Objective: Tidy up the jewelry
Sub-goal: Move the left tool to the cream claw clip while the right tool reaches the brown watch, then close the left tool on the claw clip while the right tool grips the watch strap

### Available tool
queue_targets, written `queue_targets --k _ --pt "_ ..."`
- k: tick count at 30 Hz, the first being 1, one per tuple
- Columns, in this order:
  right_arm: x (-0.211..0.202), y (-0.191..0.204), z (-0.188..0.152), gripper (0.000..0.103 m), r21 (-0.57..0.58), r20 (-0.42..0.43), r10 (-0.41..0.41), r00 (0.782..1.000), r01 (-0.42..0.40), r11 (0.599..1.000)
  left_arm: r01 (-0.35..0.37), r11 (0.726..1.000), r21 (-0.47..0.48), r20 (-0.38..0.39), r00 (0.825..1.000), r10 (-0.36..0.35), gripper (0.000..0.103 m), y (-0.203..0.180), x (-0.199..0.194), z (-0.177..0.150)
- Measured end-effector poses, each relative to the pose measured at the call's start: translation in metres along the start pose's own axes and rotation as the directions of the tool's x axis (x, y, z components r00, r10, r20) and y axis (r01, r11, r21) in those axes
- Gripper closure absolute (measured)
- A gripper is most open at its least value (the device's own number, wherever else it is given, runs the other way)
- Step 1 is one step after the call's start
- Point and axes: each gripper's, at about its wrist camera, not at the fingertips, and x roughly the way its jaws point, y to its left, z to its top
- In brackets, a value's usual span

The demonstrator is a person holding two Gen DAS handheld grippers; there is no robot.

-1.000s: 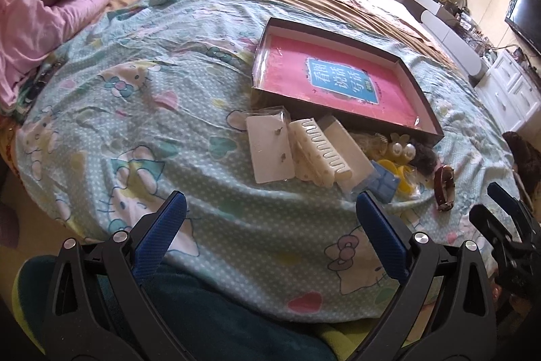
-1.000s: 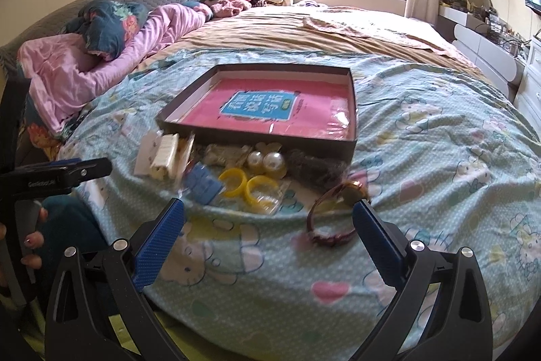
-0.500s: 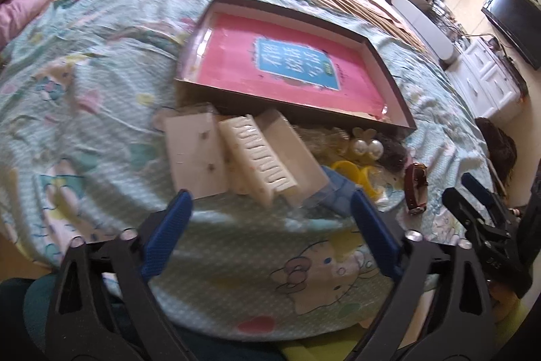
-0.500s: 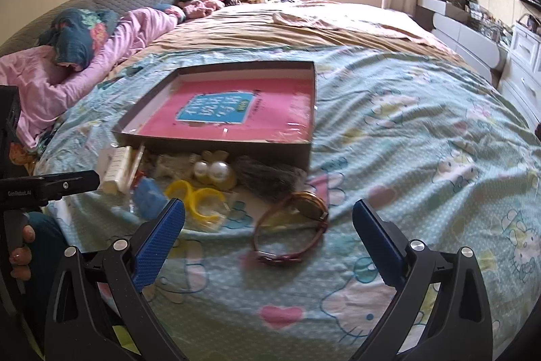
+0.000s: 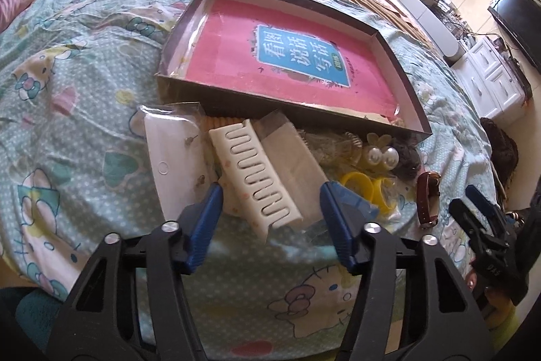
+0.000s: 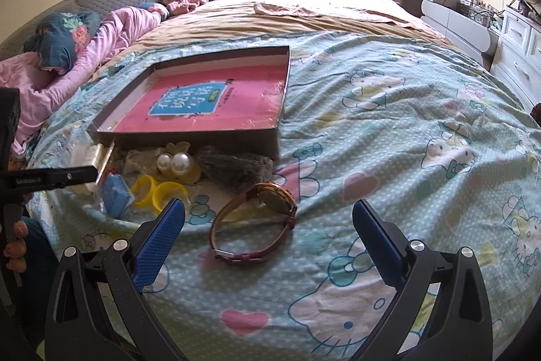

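Item one, a white hair claw clip [image 5: 258,183], is lying on the bedspread [image 6: 389,131] at the left end of the jewelry pile, just in front of the near wall of the shallow box [image 5: 290,106], and is overlapping a clear-bagged earring card [image 5: 172,154] and a pale wrapped packet [image 5: 290,154]. The left gripper [image 5: 270,212] is hovering with its jaws apart and its blue pads on either side of the clip's near end, not clamped on anything. Item two, a maroon-strapped wristwatch [image 6: 257,225], is resting at the right end of the pile, apart from the box; the right gripper [image 6: 268,237] is framing it with jaws wide apart and holding nothing. Lying between the two items are yellow rings [image 6: 157,190], a pearl hair ornament [image 6: 174,162], a blue piece [image 6: 115,193] and a dark mesh pouch [image 6: 233,166]. The box, lined pink with a blue label, is holding none of the jewelry. Judged stage: opening step, with both tools lining up for first picks and nothing sorted. The next move is calling for lowering, closing across the clip's narrow body without catching the bags beneath, and lifting over the box wall.
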Motion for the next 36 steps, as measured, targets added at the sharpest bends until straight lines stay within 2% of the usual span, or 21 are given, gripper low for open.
queue_targets --k 4,10,15,18,22,26,28,29,33,36 --pt "0.013 -0.004 -0.004 0.004 -0.005 -0.031 -0.016 0.999 0.016 1.0 -0.013 1.0 0.01 0.002 1.0 0.013 0.069 0.001 0.005 0.002" --pt "0.032 -0.012 -0.005 0.004 0.005 -0.053 -0.027 0.998 0.028 1.0 -0.008 1.0 0.016 0.012 1.0 0.008 0.076 0.007 0.004 0.002" --pt "0.045 -0.013 -0.001 0.004 0.022 -0.062 -0.011 0.998 0.012 1.0 -0.012 0.999 0.037 0.039 0.999 0.01 0.079 0.006 -0.004 0.002" --pt "0.043 -0.009 -0.001 0.004 0.024 -0.056 0.03 0.998 -0.029 0.999 -0.004 0.999 0.049 0.059 0.998 0.001 0.081 0.004 -0.011 0.005" --pt "0.038 0.002 -0.007 0.004 -0.024 -0.051 0.068 0.996 -0.069 0.997 0.001 0.998 0.065 0.069 0.998 -0.005 0.081 0.001 -0.016 0.007" --pt "0.045 0.007 -0.01 0.005 -0.066 -0.063 0.061 0.996 -0.065 0.996 0.009 0.998 0.07 0.073 0.997 -0.014 0.081 -0.002 -0.018 0.011" --pt "0.047 0.009 -0.01 0.015 -0.095 -0.049 0.057 0.997 -0.061 0.994 0.011 0.997 0.074 0.078 0.997 -0.017 0.082 -0.004 -0.019 0.013" --pt "0.049 0.01 -0.01 0.024 -0.108 -0.053 0.052 0.997 -0.057 0.992 0.012 0.997 0.075 0.079 0.997 -0.018 0.082 -0.004 -0.02 0.014" --pt "0.047 0.007 -0.011 0.038 -0.115 -0.05 0.076 0.996 -0.081 0.99 0.019 0.996 0.082 0.089 0.996 -0.027 0.082 -0.007 -0.022 0.019" --pt "0.036 -0.002 -0.008 0.047 -0.073 -0.03 0.096 0.995 -0.098 0.993 0.025 0.996 0.086 0.098 0.995 -0.033 0.082 -0.008 -0.025 0.024"
